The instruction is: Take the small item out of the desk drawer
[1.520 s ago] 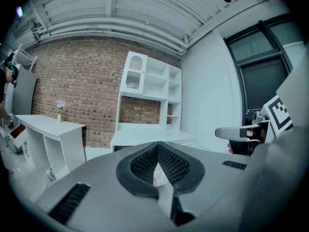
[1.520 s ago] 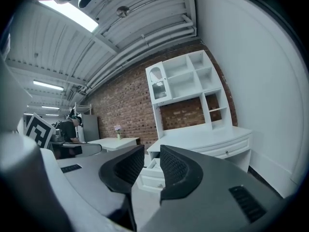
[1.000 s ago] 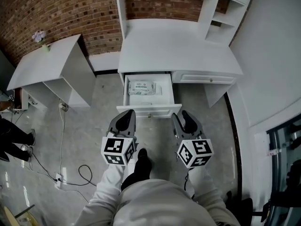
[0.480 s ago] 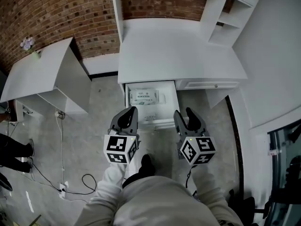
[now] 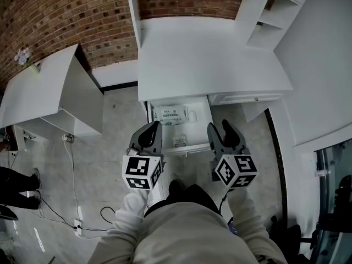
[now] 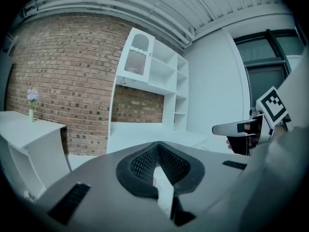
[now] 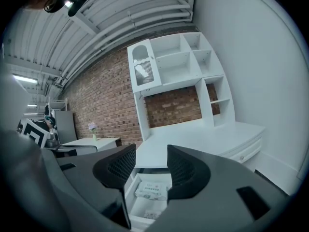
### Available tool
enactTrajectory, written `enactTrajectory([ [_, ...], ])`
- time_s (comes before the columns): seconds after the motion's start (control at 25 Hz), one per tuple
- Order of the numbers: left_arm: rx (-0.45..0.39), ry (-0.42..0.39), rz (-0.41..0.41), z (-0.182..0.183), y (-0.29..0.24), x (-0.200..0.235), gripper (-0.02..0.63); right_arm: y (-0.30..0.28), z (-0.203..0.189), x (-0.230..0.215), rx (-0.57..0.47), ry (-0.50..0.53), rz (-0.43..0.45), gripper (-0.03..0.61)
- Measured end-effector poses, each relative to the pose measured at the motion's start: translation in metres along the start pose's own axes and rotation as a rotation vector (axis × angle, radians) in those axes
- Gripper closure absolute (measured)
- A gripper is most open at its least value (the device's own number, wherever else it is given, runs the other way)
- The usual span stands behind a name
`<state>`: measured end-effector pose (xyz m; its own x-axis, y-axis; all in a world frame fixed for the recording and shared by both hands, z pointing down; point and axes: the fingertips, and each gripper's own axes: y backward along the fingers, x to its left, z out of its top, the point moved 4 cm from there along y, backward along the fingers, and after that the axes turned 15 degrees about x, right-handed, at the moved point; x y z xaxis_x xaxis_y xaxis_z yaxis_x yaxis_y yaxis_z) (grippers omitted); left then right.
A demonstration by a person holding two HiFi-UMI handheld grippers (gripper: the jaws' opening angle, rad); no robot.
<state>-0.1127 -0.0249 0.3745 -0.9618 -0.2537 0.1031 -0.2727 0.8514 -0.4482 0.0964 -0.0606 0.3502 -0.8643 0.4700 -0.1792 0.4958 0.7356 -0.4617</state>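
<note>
The white desk's (image 5: 214, 54) drawer (image 5: 204, 126) stands pulled out. Inside it lie a white pack of wipes (image 5: 170, 113) at the back and a small flat item (image 5: 179, 142) near the front wall. Both show in the right gripper view too: the pack (image 7: 151, 190), the small item (image 7: 150, 215). My left gripper (image 5: 153, 126) hovers over the drawer's front left corner, its pads touching, nothing seen held. My right gripper (image 5: 219, 127) hangs beside the drawer's front right corner. Its jaws are opening, with nothing between them.
A closed second drawer (image 5: 247, 98) sits right of the open one. A shelf hutch (image 5: 267, 7) rises at the desk's back right against the brick wall (image 5: 66, 15). A white side table (image 5: 38, 87) with a flower vase (image 5: 23, 56) stands left. Cables (image 5: 71, 164) trail on the floor.
The view has drawn closer to the desk and both grippers now sit at the drawer's front. The right gripper's jaws have spread wider. The left stays shut.
</note>
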Motion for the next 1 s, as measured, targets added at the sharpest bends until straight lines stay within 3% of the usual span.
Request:
enactTrajectory([
  [1.0, 0.041, 0.046, 0.077, 0.020, -0.075, 0.059, 0.597, -0.104, 0.051, -0.040, 0.001, -0.032, 0.023, 0.353],
])
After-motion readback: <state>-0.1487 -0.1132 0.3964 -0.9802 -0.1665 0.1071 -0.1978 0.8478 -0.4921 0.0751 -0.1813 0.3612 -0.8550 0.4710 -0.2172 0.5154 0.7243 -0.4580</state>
